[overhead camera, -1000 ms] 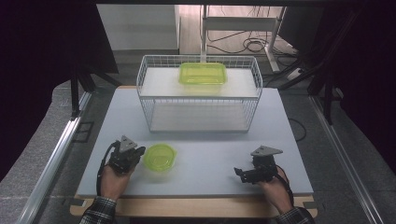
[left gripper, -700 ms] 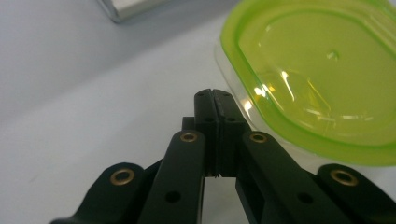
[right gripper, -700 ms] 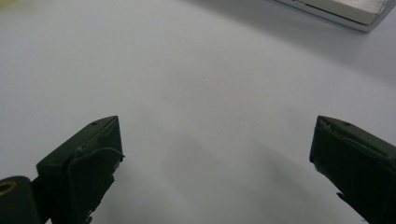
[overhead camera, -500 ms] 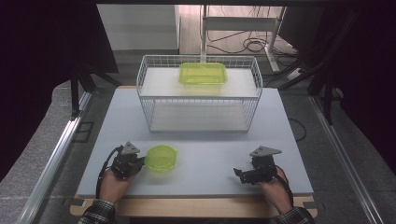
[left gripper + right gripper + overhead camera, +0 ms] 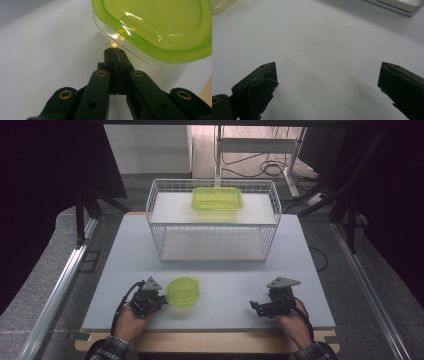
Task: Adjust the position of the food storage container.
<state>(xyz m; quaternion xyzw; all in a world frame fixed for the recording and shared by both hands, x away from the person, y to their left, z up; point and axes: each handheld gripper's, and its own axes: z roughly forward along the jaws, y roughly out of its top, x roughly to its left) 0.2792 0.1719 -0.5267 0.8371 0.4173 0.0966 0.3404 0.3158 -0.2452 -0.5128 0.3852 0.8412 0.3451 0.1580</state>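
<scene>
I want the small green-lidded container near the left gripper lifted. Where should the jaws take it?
Probably the overhanging lid rim of the small container, on the side facing the left gripper. That edge sticks out past the clear base, so the shut jaws should open first, then close above and below it.

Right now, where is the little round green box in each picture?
High view: the round green box sits low and left of centre, beside the left gripper.
Left gripper view: it is at the upper right, past the shut jaws.
Right gripper view: unclear; a blurred yellowish patch at top left.
Shared landmark: the white table.
</scene>
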